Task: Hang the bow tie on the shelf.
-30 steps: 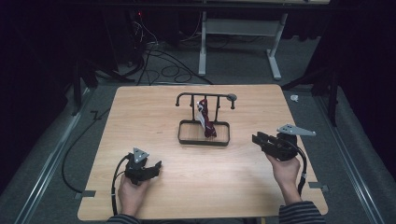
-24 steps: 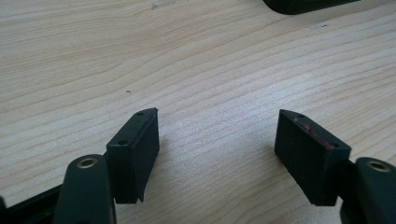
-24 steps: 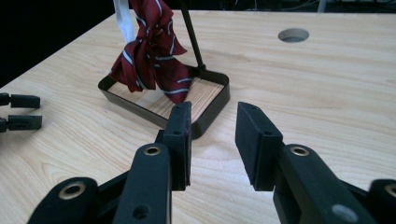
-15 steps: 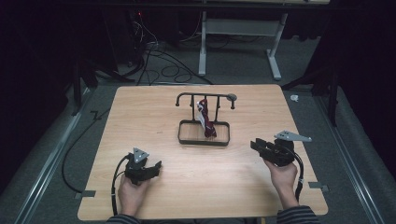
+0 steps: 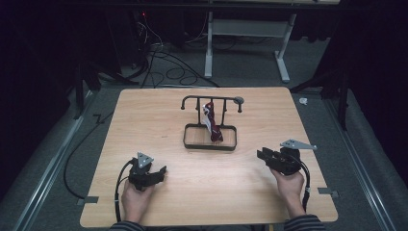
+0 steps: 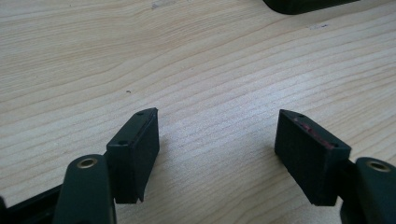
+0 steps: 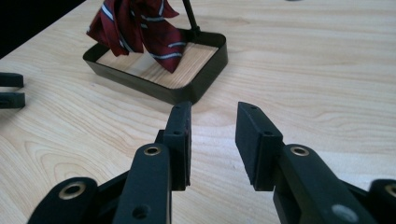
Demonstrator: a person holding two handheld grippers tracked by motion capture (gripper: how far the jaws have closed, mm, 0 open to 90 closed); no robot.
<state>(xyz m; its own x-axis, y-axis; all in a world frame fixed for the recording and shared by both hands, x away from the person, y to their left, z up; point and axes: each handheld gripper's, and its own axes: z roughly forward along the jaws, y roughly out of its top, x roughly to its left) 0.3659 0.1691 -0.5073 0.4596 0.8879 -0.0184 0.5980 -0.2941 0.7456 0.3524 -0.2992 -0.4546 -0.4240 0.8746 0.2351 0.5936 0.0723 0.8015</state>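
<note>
Two grippers were in my hands near my edge of the wooden table [image 5: 144, 110]. My left gripper [image 6: 217, 140] sat low over bare wood with its jaws spread wide, grasping nothing. My right gripper [image 7: 212, 135] hovered on the other side, well apart from the left, its jaws parted by a narrower gap and likewise empty. Farther out, between the two and past them, stood a black stand [image 5: 210, 137] with a tray base and a top rail. A dark red striped tie [image 7: 135, 23] hung from that rail, its end down in the tray.
</note>
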